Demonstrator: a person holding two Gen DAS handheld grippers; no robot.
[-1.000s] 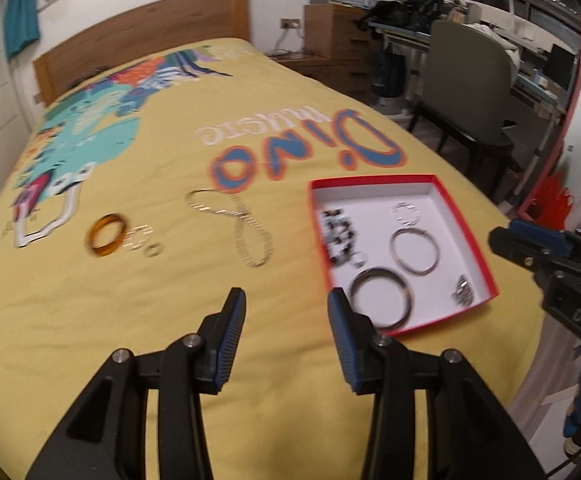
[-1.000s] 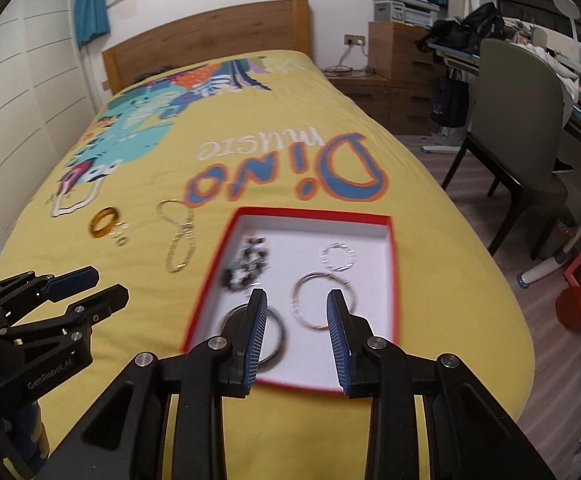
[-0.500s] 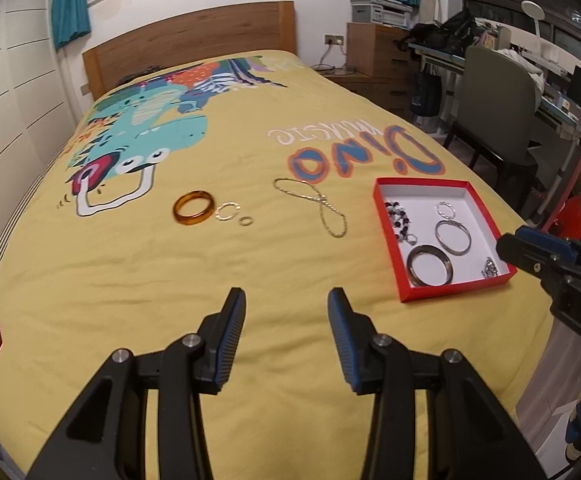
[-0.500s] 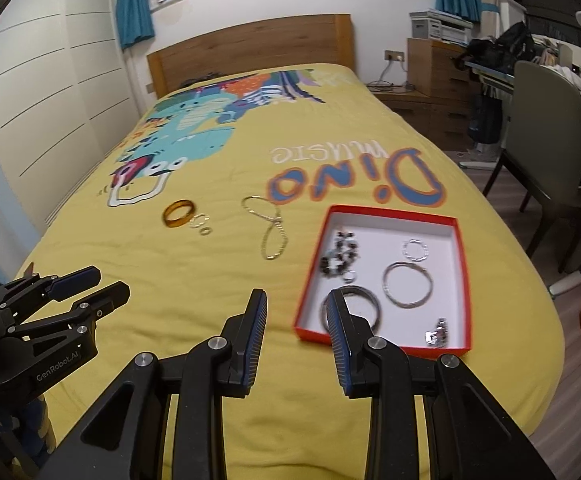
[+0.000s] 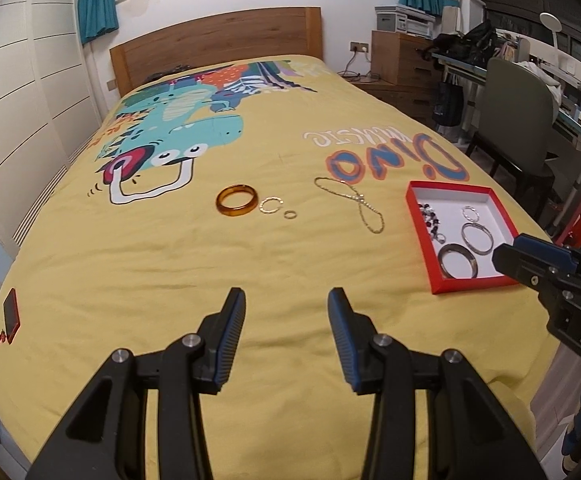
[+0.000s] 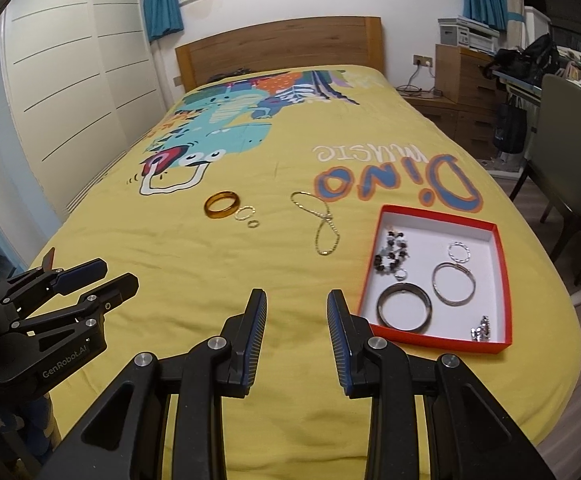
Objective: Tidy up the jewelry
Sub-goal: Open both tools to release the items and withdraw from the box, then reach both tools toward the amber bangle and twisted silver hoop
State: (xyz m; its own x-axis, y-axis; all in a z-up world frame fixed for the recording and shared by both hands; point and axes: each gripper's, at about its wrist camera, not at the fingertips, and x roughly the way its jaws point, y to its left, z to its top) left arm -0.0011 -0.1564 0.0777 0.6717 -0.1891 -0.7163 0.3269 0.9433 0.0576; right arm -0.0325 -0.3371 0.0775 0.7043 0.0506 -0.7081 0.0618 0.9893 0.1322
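A red box with a white floor (image 5: 418, 218) (image 6: 502, 264) lies on the yellow bedspread and holds a beaded bracelet (image 6: 390, 254), a dark bangle (image 6: 404, 307), silver hoops (image 6: 452, 283) and a small clip. Loose on the bedspread lie an amber bangle (image 5: 236, 199) (image 6: 219, 205), two small rings (image 5: 271, 205) (image 6: 246, 213) and a gold chain (image 5: 360, 202) (image 6: 321, 220). My left gripper (image 5: 286, 320) is open and empty above the bed's near edge. My right gripper (image 6: 296, 316) is open and empty just left of the box.
A red phone (image 5: 11, 316) lies at the bed's left edge. A wooden headboard (image 5: 218, 52) is at the far end. A grey chair (image 6: 570, 140), a desk and drawers stand right of the bed. White wardrobe doors are on the left.
Both grippers have pulled back and up from the box, so more of the bed shows. The jewelry and box have not moved. Both stay open.
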